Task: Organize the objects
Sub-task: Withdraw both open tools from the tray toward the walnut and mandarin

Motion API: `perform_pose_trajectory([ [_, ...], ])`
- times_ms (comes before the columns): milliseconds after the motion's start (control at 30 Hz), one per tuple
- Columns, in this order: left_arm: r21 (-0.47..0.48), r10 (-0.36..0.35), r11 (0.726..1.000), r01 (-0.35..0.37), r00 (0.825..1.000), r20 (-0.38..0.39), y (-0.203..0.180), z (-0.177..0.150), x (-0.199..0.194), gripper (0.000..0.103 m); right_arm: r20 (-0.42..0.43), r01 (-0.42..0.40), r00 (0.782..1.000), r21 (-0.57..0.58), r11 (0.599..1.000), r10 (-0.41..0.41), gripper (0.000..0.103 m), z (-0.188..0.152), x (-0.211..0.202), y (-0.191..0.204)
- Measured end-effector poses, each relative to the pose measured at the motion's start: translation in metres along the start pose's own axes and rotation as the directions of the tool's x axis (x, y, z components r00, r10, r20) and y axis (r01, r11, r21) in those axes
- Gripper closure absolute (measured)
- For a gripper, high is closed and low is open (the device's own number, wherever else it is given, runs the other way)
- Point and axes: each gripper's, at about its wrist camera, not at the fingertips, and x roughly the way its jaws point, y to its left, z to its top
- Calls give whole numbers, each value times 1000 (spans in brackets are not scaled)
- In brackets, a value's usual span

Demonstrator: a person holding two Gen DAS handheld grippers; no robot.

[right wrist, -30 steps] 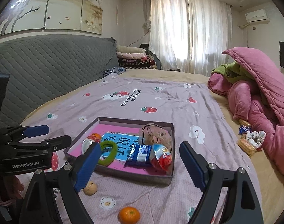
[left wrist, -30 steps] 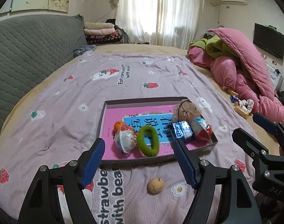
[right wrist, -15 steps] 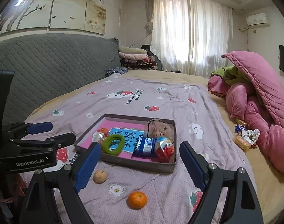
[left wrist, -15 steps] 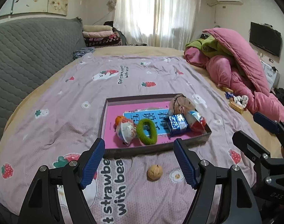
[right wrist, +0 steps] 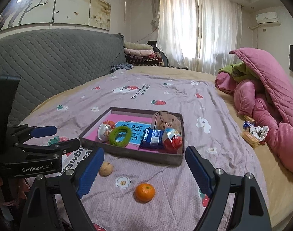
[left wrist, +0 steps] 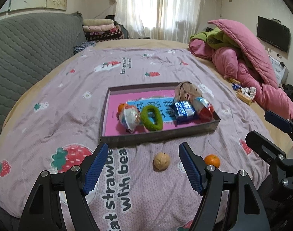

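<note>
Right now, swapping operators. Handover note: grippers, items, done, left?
Left gripper: open, empty, above the blanket, walnut just ahead.
Right gripper: open, empty, tangerine between its fingers' line of sight.
Done: box holds green hair tie, blue packet, two wrapped snacks, a brown pouch.
Left: walnut and tangerine lie outside the box, in front of it.

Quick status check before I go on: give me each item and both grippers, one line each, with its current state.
left gripper: open, empty
right gripper: open, empty
box: lidless, on the bedspread
walnut: loose, outside the box
orange: loose, outside the box
green hair tie: lying in the box
blue packet: in the box
red-and-white egg: in the box, wrapped
white egg: in the box, wrapped
</note>
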Motion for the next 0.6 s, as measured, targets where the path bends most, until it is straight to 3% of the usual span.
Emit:
perform_pose_trajectory([
  [600, 7, 10, 1000, -9, 998, -66, -8, -28, 20, 26, -76, 15, 997, -12, 1000, -16, 17, -23, 17, 0],
])
